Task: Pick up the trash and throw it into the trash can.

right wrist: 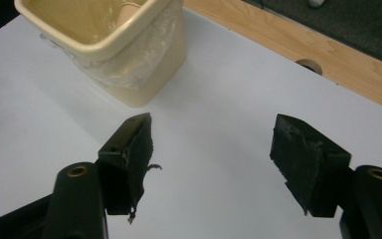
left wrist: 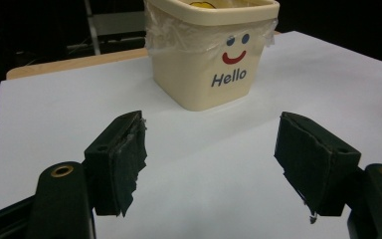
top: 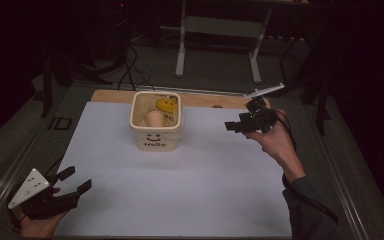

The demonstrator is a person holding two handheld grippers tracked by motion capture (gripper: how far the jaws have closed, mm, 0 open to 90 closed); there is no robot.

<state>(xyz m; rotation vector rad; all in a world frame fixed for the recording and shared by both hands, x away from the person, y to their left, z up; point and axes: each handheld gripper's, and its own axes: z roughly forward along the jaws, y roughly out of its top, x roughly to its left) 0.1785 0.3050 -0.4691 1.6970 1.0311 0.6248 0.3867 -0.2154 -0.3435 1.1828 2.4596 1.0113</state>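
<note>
Cream plastic bin (top: 156, 131), squarish and film-lined, stands on smooth white sheet (top: 180, 190); both grippers' frayed-padded jaws gape, released.

White sheet-covered counter (top: 190, 190): one obstacle, a cream square plastic bin marked "Hello" (top: 156, 121), standing toward the far edge, left of centre. Bare sheet surrounds the bin on all sides. Left gripper (top: 75, 181), jaws wide apart, sits at the near left corner, with unobstructed sheet between it and the bin. Right gripper (top: 230, 126), jaws wide apart, is held right of the bin, with a bare gap between.
</note>
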